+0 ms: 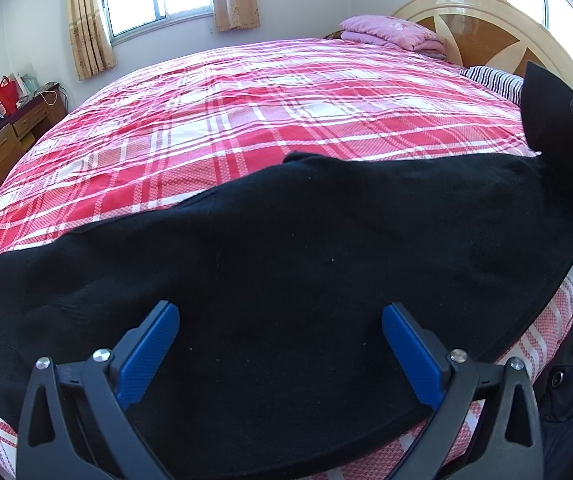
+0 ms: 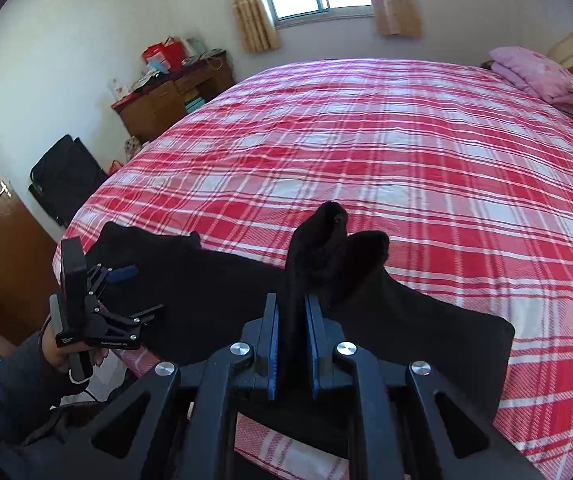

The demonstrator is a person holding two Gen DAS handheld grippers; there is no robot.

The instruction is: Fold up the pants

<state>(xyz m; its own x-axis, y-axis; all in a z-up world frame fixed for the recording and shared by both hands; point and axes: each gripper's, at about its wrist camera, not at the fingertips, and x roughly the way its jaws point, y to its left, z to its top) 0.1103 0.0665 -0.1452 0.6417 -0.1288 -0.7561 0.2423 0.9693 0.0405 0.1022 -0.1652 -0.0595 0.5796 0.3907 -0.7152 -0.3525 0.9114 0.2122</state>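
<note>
- On the bed (image 1: pixel 270 92), near its front edge, the black pants (image 1: pixel 286 248) lie spread flat.
- Step in hand, as judged: carrying one end over for a fold.
- Right gripper (image 2: pixel 292 320): fingers clamped on a raised bunch of pants fabric, angled downward.
- Left gripper (image 1: pixel 280 344): fingers spread wide, holding nothing, poised above the cloth.
- Next move calls for laying the lifted end squarely on the flat part.

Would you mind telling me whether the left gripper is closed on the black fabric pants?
No, the left gripper stands wide open, its blue pads apart above the black fabric pants.
</note>
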